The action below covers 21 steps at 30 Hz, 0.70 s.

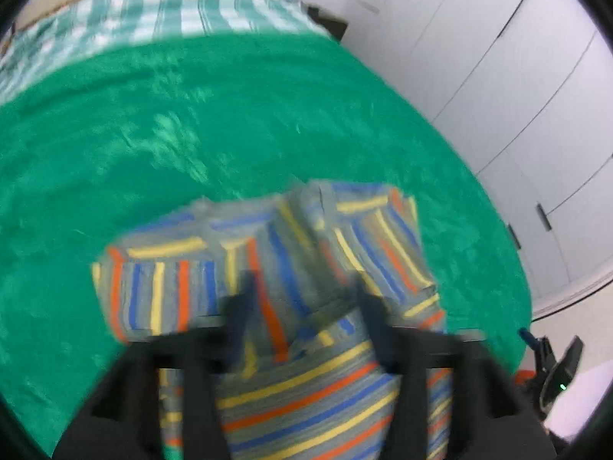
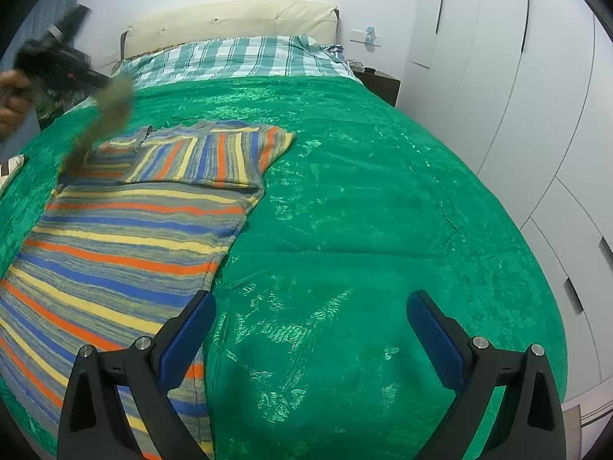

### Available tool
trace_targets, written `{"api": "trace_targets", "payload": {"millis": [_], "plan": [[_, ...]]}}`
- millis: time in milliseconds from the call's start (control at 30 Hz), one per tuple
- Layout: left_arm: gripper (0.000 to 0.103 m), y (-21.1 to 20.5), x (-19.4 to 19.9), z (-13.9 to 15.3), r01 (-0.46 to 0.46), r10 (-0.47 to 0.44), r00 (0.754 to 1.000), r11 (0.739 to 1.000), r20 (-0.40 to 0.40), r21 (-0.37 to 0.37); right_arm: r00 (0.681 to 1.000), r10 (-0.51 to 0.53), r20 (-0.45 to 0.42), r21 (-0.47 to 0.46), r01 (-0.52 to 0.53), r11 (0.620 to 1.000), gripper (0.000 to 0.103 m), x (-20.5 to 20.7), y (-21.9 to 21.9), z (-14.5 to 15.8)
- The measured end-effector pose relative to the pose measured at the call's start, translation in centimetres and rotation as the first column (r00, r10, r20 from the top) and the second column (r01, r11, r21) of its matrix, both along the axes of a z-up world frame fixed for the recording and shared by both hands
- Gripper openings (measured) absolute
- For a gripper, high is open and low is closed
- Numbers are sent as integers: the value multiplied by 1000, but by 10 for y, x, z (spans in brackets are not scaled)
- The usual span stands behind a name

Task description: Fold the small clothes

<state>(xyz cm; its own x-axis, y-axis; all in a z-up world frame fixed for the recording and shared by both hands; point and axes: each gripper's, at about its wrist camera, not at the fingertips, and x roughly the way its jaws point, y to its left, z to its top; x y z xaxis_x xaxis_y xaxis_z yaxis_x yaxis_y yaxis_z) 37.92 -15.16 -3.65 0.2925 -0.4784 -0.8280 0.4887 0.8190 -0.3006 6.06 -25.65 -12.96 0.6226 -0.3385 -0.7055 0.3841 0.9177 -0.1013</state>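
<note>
A striped knit sweater (image 2: pixel 115 237) in grey, blue, yellow and orange lies on the green bedspread (image 2: pixel 364 211), its right sleeve folded across the chest. In the right wrist view my left gripper (image 2: pixel 95 88) is raised at the far left, with a blurred sleeve (image 2: pixel 103 122) hanging from it. In the left wrist view the sweater (image 1: pixel 268 268) is close under the left gripper (image 1: pixel 306 306), whose blurred fingers are apart with fabric between them. My right gripper (image 2: pixel 310 306) is open and empty, low over the bedspread beside the sweater's hem.
A checked green-and-white sheet (image 2: pixel 237 57) and a cream headboard (image 2: pixel 230 19) are at the bed's far end. White wardrobe doors (image 2: pixel 517 96) line the right side. A dark nightstand (image 2: pixel 379 80) stands by the bed's far right corner.
</note>
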Motion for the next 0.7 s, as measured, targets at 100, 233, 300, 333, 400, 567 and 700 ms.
{"api": "trace_targets", "payload": {"millis": [100,233,300,333,400,567,700], "plan": [[64,17,-5,-14,-45,44,999,996,-23,-70,1000,-15,16,21,15,1000,99,-4,-5,2],[64,88,4,-16,-285,285,959,958,3,-29,999,-26,37,47,24,999,99,-7,-11,4],[64,113,5,-26,-363,362,932,931,26,36,998,-37,44,74,33,997,99,-6,-15,3],[64,119,2,-41,-372,370,928,923,40,98,998,-41,45,83,38,996,99,-5,-17,3],[64,120,-8,-69,-345,344,938,914,44,215,998,-50,44,95,45,994,99,-4,-19,2],[75,141,-41,-114,-341,329,940,879,94,333,997,-59,58,97,53,994,99,-9,-21,5],[81,160,-51,-99,-391,389,919,880,62,270,998,-51,34,106,47,993,99,-3,-22,1]]}}
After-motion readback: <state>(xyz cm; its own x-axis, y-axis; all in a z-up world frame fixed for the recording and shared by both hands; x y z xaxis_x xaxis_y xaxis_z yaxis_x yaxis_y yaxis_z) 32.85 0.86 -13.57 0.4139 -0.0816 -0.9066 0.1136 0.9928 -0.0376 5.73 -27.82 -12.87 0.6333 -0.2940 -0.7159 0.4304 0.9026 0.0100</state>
